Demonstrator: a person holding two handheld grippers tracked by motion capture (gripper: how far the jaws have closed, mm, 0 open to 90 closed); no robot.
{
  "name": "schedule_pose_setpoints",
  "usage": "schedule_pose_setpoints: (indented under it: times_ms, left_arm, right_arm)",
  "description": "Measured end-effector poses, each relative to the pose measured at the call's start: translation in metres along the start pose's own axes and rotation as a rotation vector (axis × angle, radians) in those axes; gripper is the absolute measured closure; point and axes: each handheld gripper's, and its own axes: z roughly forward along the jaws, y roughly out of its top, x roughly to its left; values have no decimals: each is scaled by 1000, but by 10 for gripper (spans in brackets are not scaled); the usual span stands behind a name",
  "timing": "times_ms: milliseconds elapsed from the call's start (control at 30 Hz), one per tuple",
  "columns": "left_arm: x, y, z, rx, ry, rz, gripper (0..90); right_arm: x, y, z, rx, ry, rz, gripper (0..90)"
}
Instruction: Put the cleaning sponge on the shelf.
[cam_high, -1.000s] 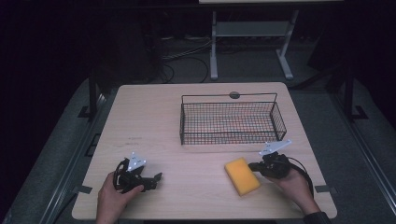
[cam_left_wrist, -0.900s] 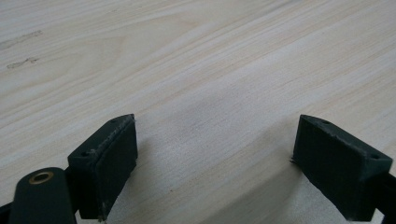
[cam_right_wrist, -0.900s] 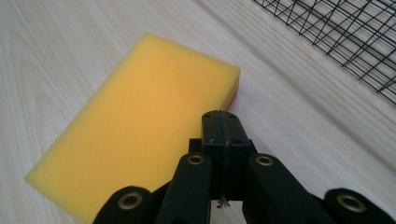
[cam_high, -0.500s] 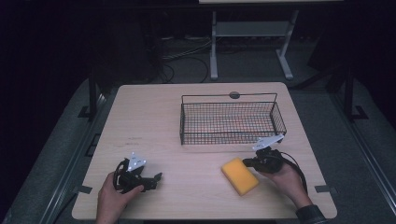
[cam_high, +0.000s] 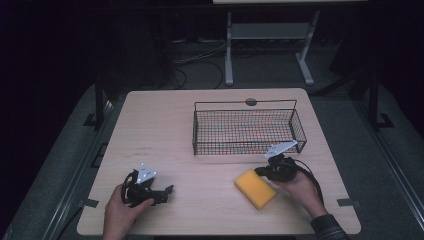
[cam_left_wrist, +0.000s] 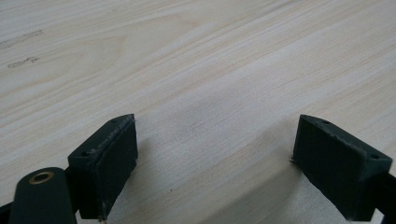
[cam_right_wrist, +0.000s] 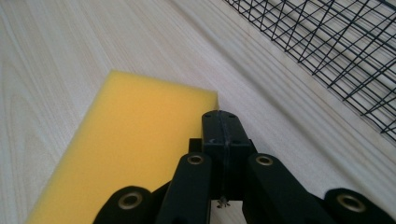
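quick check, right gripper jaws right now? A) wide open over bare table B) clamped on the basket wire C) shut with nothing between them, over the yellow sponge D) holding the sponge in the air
C: in the right gripper view the right gripper has its two jaws pressed together with nothing between them, over the near corner of the yellow sponge, which lies flat on the table beside the wire basket.

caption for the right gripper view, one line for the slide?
Right tool, jaws shut, poised over the corner of a yellow sponge, wire basket beyond.
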Motion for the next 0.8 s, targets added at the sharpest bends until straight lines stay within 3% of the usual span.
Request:
schedule_pose_setpoints:
  times_ms: [800]
  left_arm:
    - [0, 0, 0, 0, 1, -1, 130]
  right_arm:
    - [17, 22, 20, 6, 52, -59, 899]
